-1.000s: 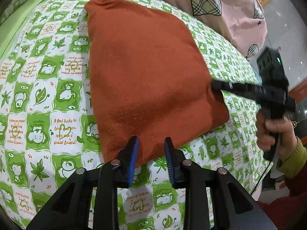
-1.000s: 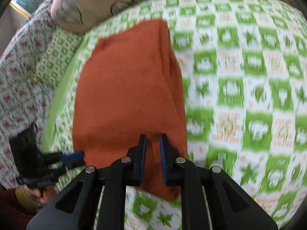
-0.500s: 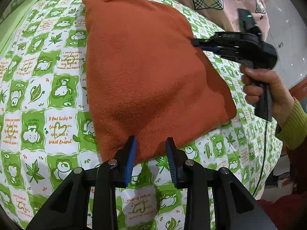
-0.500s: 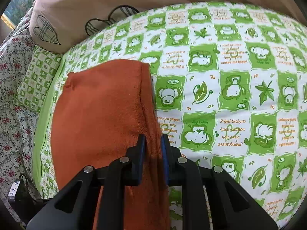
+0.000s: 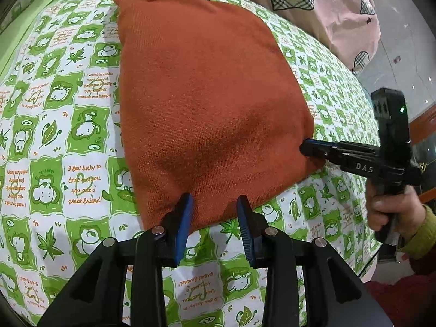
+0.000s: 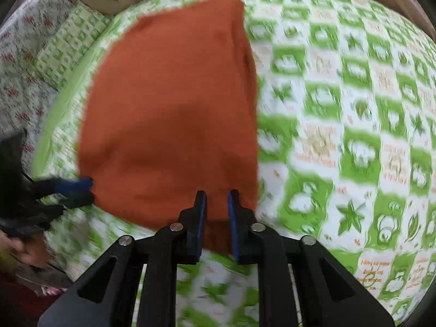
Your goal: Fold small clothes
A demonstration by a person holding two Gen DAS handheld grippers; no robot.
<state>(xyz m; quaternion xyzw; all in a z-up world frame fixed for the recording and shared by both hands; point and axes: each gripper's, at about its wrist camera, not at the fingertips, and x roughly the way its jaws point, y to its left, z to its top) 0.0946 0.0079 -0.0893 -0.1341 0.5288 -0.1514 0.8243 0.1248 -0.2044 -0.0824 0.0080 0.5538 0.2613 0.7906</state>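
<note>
While its blue-padded jaws stand apart over the near hem, the left claw [image 5: 214, 212] is seen poised at the bottom edge of an orange knit garment [image 5: 207, 103], nothing yet held between its pads. At the garment's right side the right claw [image 6: 216, 204] is pictured low against the lower right corner; its jaws are narrowly parted with orange cloth showing in the gap, though whether that cloth is actually pinched cannot be told from the blurred right wrist view. In the left wrist view, that same claw's tips are seen touching the knit at the side edge, the handle gripped by the person's right hand [image 5: 389, 207].

Half a second ago the right claw was placed higher along that side edge; it has since been brought back down to the corner, and its view is smeared by motion. The garment itself has not been shifted: it is laid flat as a tidy folded oblong, collar end far from the claws, on the green-and-white checked bedspread [image 5: 54, 136], with a pink pillow [image 5: 340, 13] beyond.

Judged from this, a smoothing pass along the side appears to have been finished, and both claws are now set at the near edge, so a further fold toward the collar seems to be prepared.
</note>
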